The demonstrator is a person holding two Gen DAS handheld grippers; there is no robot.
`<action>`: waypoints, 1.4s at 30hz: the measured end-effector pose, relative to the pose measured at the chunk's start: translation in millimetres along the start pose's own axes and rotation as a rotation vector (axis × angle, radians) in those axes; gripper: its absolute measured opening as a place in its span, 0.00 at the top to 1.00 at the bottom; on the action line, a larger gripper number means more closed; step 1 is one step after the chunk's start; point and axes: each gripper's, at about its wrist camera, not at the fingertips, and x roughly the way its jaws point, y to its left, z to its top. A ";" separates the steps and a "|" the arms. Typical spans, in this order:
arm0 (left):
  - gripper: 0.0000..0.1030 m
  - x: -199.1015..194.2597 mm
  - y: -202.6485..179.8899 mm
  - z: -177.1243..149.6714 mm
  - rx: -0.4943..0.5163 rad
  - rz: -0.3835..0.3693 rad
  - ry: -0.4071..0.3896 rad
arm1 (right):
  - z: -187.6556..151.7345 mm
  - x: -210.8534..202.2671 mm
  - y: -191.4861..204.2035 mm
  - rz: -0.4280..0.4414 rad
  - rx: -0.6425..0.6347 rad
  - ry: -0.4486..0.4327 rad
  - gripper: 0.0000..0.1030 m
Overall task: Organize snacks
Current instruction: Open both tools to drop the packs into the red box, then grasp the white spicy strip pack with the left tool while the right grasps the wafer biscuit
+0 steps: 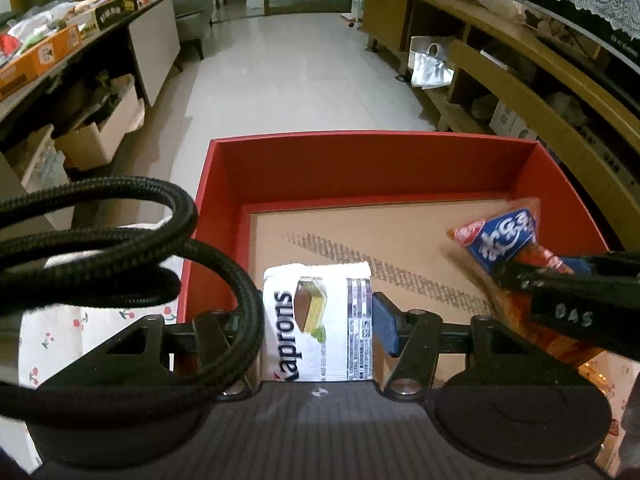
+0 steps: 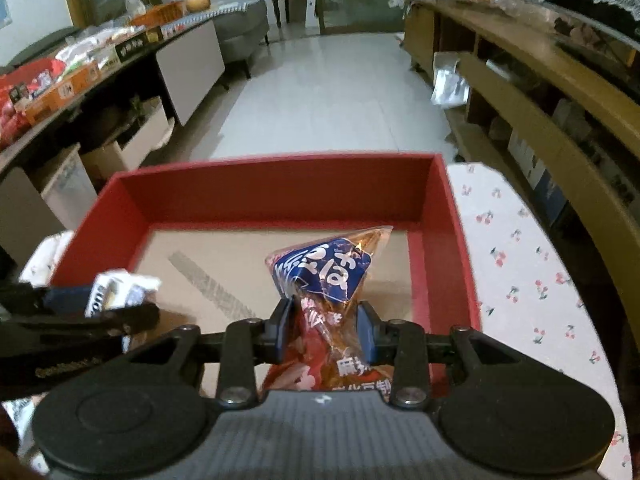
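Left tongs (image 1: 316,328) grip wafer pack (image 1: 318,320) | right tongs (image 2: 325,330) grip crinkly pouch (image 2: 324,280) mid-body | both light, soft, slippery | over red box (image 1: 372,164)

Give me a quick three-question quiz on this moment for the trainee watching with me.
1. Which snack sits between the left gripper's fingers?
2. True or false: the red box already has loose snacks lying on its cardboard floor.
3. Which gripper grips the blue-and-orange packet: A left, B right?

Key:
1. The white wafer packet.
2. False: both snacks are between gripper fingers over the box; nothing else lies on the visible floor.
3. B, the right gripper, its fingers closed on it.
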 end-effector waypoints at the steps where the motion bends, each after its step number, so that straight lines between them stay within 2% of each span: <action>1: 0.37 0.3 0.4 0.5 -0.002 -0.002 -0.001 | -0.9 2.2 -0.8 -0.005 0.003 0.003 0.47; 5: 0.29 0.0 0.1 0.6 0.009 -0.004 -0.001 | -1.4 2.1 -1.5 0.003 0.017 0.005 0.45; 11: 0.22 -7.7 -4.5 0.8 0.046 0.007 -0.027 | 2.3 -16.0 0.8 0.000 0.025 -0.041 0.40; 17: 0.20 -26.0 -5.1 -1.1 0.053 0.002 -0.062 | 5.6 -42.5 4.9 -0.006 0.039 -0.084 0.39; 24: 0.16 -57.3 7.5 -12.9 0.052 0.000 -0.095 | -9.5 -73.7 20.2 0.018 0.024 -0.095 0.38; 36: 0.16 -77.7 59.0 -52.6 -0.005 0.017 -0.025 | -48.5 -92.2 51.9 0.079 -0.038 -0.021 0.36; 42: 0.15 -56.7 73.4 -66.5 0.055 -0.013 0.063 | -58.6 -91.9 66.8 0.128 -0.060 0.026 0.35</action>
